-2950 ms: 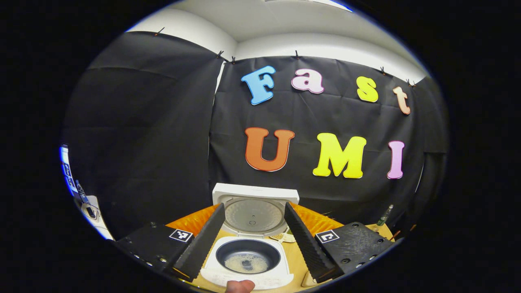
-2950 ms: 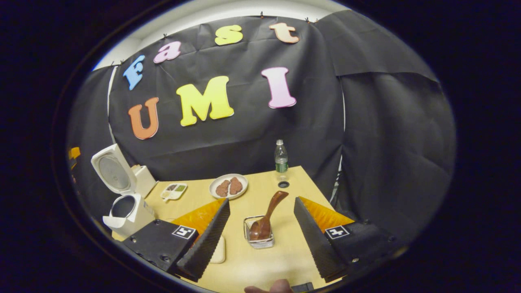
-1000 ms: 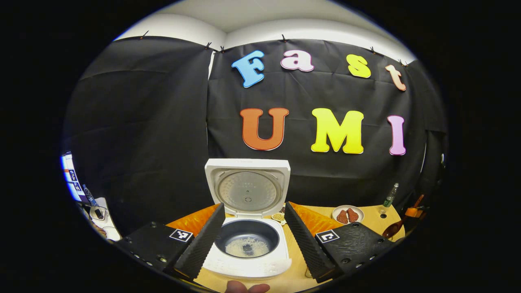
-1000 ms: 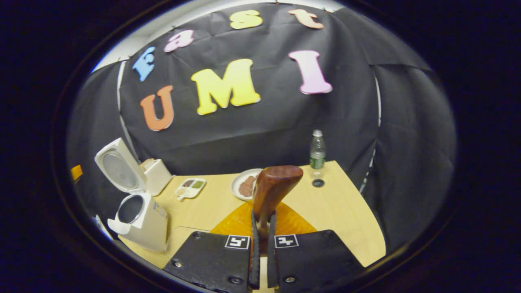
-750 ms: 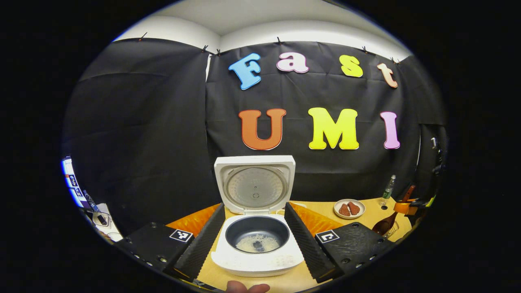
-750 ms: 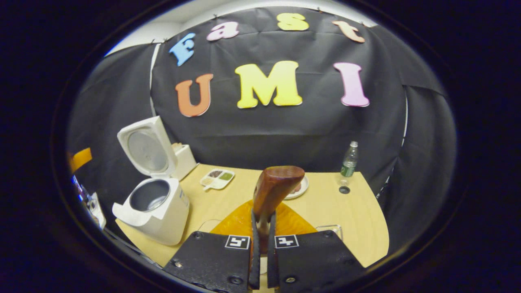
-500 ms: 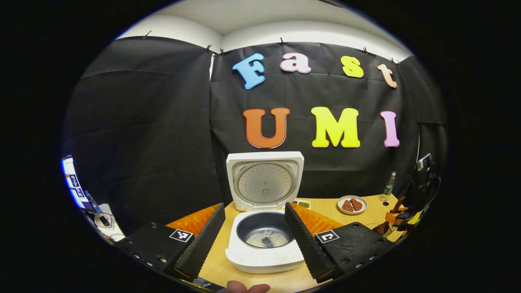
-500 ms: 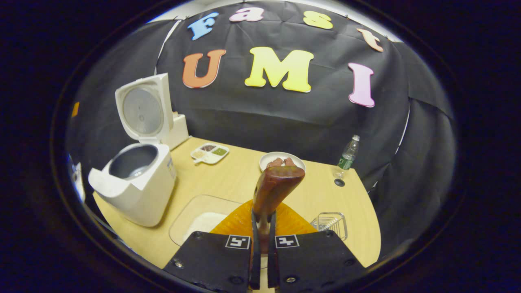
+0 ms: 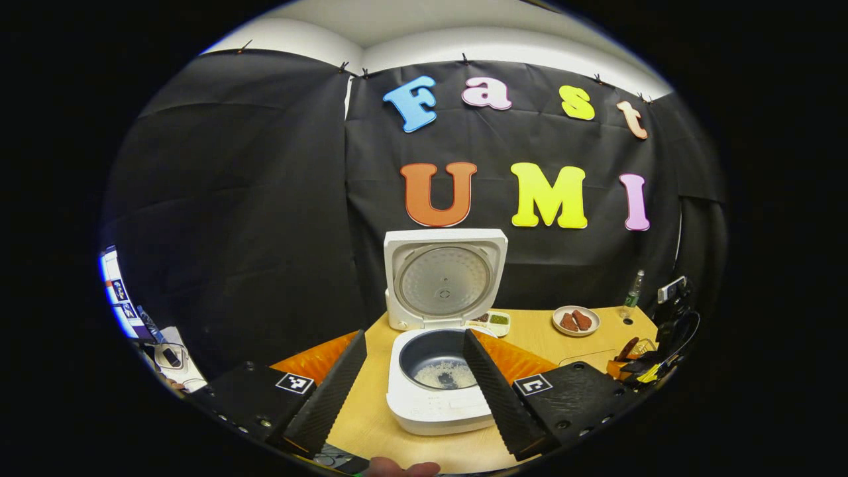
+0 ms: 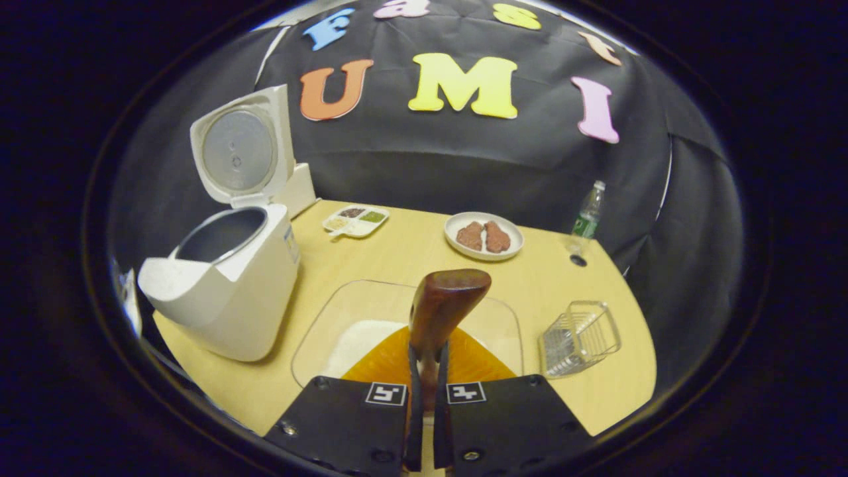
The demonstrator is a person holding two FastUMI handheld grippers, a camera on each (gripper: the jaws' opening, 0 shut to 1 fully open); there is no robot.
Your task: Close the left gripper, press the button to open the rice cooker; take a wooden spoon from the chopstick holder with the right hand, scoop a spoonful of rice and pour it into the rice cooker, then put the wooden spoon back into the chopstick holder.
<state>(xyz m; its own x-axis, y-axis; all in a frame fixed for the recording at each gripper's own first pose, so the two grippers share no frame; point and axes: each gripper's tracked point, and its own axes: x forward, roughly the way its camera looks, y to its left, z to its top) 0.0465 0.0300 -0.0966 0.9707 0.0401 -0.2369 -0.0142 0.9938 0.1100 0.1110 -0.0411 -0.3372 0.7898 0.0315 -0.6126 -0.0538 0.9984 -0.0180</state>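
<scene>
So the rice cooker (image 10: 225, 285) is the thing to orient by: it sits at the near left corner of the table (image 10: 411, 255) with its lid (image 10: 240, 151) flipped up, and in the left gripper view you can see a thin layer of rice at the bottom of the dark pot (image 9: 442, 358).

Right gripper (image 10: 424, 391) has both fingers pinched tight on the wooden spoon (image 10: 442, 311), with the brown handle end sticking up and forward. Just right of the cooker, right under that gripper, there's a clear glass dish (image 10: 404, 331) with white rice (image 10: 358, 344) in it. Further right of the dish is the wire chopstick holder (image 10: 580, 338), tipped a bit.

Behind the cooker's right side is a small divided tray (image 10: 356, 220), then a plate with two brown pieces (image 10: 483, 236), then a water bottle (image 10: 587, 213) at the far edge.

Left gripper (image 9: 414, 381) hangs in front of the cooker with its fingers spread wide, nothing between them, and the cooker body sits in the gap.
</scene>
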